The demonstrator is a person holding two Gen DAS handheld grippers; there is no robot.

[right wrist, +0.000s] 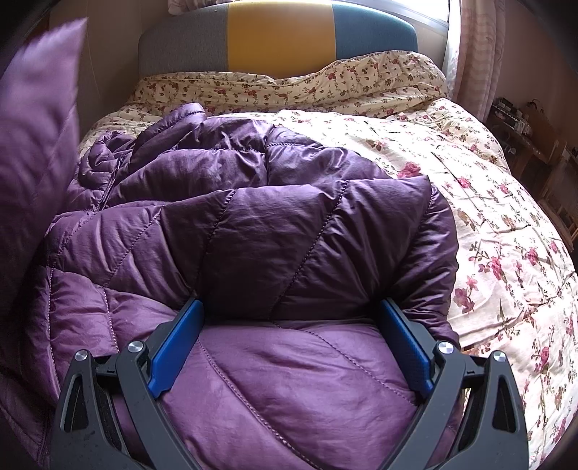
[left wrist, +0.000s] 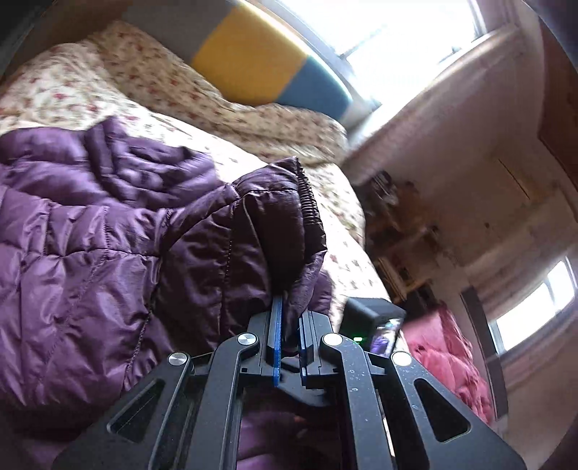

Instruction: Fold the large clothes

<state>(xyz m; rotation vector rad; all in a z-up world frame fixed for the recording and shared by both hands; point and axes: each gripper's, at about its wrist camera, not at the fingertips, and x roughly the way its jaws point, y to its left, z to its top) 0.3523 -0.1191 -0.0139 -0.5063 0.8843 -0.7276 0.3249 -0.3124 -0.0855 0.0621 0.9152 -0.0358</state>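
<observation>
Our left gripper (left wrist: 289,325) has its jaws clamped on the purple puffer jacket (right wrist: 253,224), pinching a sleeve (left wrist: 278,217) just below its elastic cuff, which stands up directly ahead of the jaws. Our right gripper (right wrist: 289,347) has its jaws spread wide apart, one blue pad on either side of a quilted fold of the jacket body; whether the pads (right wrist: 177,347) actually press the cloth down we cannot tell. Beyond both pairs of jaws the rest of the jacket lies bunched on the bed (right wrist: 505,224), over a floral duvet, and further ahead stands the headboard (right wrist: 278,32) in grey, yellow and blue. To the left of the right jaws a blurred purple panel hangs in the air, probably the lifted sleeve. Off to the right of the left jaws we see a pink garment (left wrist: 451,358) lying lower down, near a window. We judge that the sleeve fold is in hand: the sleeve is raised and wants carrying across the jacket body, laying flat, then releasing while the right side steadies the bulk. The slippery, puffy fabric may spring back. We find no readable brand, label or writing anywhere.
</observation>
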